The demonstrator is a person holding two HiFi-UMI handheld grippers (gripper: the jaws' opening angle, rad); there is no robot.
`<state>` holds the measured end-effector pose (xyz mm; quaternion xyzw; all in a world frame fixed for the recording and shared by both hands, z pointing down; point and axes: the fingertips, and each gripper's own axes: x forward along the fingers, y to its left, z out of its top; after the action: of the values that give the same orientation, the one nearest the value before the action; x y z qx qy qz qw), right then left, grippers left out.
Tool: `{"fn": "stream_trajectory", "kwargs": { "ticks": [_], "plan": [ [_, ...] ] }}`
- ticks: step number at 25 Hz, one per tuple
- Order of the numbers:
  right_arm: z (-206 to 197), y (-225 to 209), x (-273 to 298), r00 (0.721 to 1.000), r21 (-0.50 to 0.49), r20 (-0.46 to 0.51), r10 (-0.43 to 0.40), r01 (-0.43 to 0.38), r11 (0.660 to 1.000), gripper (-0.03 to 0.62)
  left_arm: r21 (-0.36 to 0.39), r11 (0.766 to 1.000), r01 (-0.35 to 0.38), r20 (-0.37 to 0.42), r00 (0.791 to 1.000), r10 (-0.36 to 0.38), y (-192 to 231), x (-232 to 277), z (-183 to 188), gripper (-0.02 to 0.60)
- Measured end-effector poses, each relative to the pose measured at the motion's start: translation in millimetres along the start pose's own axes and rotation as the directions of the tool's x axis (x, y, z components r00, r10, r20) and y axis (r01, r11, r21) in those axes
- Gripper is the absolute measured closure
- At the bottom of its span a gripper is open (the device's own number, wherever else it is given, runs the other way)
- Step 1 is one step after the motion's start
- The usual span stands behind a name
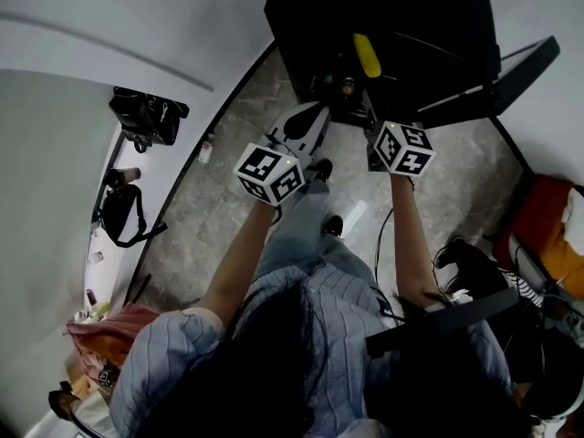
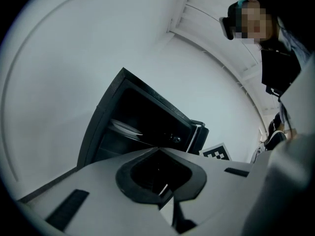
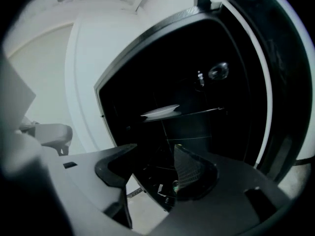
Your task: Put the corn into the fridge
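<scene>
**Left gripper** (image 2: pixel 157 150): jaws pressed together, nothing between them, held level before the fridge (image 1: pixel 392 7). **Right gripper** (image 3: pixel 155 150): jaws spread, nothing between them, aimed into the dark opening and tilted slightly down.

**Corn** (image 1: pixel 367 55): seen only in the head view, as a yellow cob in the upper part of the opening, beyond the right gripper and apart from both grippers.

**Progress.** Neither gripper holds the corn and it appears to lie inside the fridge, so the placing looks done. The door (image 1: pixel 511 76) stands open at the right. Shutting it may be what is left, though the task sentence does not ask for it.

**Limits of view.** The fridge interior is very dark. What the corn rests on cannot be made out, and neither gripper view shows the corn. A white plate (image 3: pixel 160 112) sits on a shelf inside. Small items low in the opening are too dim to name. The person's head and shoulders cover the lower head view.
</scene>
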<state>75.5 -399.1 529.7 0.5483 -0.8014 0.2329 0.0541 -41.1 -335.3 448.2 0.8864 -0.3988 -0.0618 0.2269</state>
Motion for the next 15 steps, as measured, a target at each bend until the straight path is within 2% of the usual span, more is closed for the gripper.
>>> {"fn": "stream_trajectory", "kwargs": {
  "ticks": [2,7,15],
  "plan": [
    [2,3,-12,1.000,0.006,0.010,0.003,-0.003,1.000,0.350,-0.008,1.000,0.004,0.001,1.000,-0.004,-6,-3,0,0.574],
    [6,18,-46,0.999,0.015,0.038,0.038,-0.039,0.999,0.371,0.034,0.999,0.018,-0.038,0.999,-0.017,-26,-17,-9,0.574],
    [8,44,-106,0.993,0.029,0.080,0.089,-0.092,0.995,0.419,0.081,0.997,-0.017,-0.076,0.997,0.023,-52,-45,-24,0.574]
  ]
}}
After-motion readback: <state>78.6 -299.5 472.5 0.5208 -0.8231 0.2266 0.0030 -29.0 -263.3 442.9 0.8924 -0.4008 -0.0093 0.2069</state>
